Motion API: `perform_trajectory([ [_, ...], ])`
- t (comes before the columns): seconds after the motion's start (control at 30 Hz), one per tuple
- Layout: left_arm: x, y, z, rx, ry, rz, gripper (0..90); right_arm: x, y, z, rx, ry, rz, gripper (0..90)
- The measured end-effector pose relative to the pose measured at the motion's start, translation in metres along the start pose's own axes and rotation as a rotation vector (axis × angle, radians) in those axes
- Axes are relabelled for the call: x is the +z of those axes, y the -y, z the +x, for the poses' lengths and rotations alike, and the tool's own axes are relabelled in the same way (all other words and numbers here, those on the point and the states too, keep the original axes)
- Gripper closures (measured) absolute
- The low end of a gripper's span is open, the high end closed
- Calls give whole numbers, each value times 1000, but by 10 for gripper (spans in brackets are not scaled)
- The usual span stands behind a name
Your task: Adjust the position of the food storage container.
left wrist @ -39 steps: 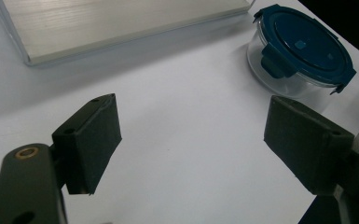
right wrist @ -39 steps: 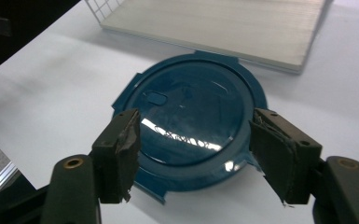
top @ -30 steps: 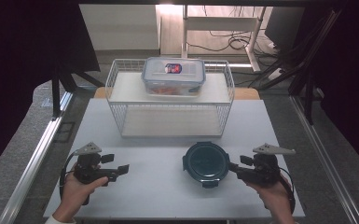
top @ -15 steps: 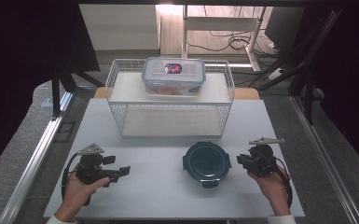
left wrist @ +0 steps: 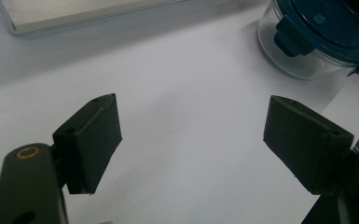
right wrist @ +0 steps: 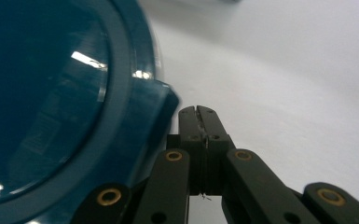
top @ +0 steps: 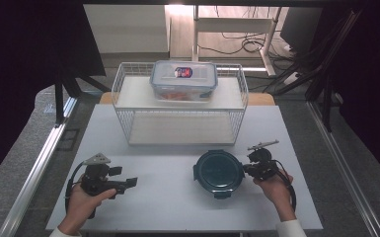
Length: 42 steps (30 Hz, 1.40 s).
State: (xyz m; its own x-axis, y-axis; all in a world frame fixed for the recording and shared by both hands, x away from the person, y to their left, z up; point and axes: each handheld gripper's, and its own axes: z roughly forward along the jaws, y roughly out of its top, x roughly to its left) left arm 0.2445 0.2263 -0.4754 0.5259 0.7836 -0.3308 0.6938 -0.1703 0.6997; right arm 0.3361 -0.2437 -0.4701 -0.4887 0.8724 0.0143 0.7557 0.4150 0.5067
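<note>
Lower left of the high view: your left gripper (top: 128, 182) rests on the white table (top: 168, 207) with its jaws spread wide and nothing between them. In its own view the pads (left wrist: 95, 140) frame bare tabletop.

Lower centre sits the round clear glass container with a dark teal clip-on lid (top: 219, 171). Your right gripper (top: 247, 170) is just beside its right-hand latch tab, jaws pressed together on nothing; they have just been closing. Its own view shows the shut tips (right wrist: 198, 122) beside the tab, not gripping it.

You seem to be starting on the latches. Next calls for nudging the closed tips under that tab to lever it.

Upper centre, a white wire shelf rack (top: 128, 106) carries a clear rectangular lidded box (top: 183, 81); its small red and blue label is too small to read. No other writing shows
</note>
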Motion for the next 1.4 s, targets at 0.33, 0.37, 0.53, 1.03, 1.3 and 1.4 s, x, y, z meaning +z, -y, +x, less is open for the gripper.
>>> perform_trajectory([
  [0.33, 4, 0, 0, -5, 4, 10, 184, 1, 0, 6, -13, 6, -7, 896],
  [0.37, 4, 0, 1, -1, 8, 11, 184, 1, 0, 7, -14, -3, -6, 896],
  [0.53, 6, 0, 1, -8, 5, 16, 184, 3, -3, 20, -49, -10, -1, 896],
  [1.03, 4, 2, 2, -21, 5, 16, 185, 11, -16, 70, -159, -47, -12, 895],
  [1.3, 6, 3, 0, -24, 9, 21, 185, 14, -17, 88, -220, -41, 0, 895],
  [1.4, 6, 4, 0, -27, 8, 21, 185, 19, -17, 93, -245, -34, 11, 895],
])
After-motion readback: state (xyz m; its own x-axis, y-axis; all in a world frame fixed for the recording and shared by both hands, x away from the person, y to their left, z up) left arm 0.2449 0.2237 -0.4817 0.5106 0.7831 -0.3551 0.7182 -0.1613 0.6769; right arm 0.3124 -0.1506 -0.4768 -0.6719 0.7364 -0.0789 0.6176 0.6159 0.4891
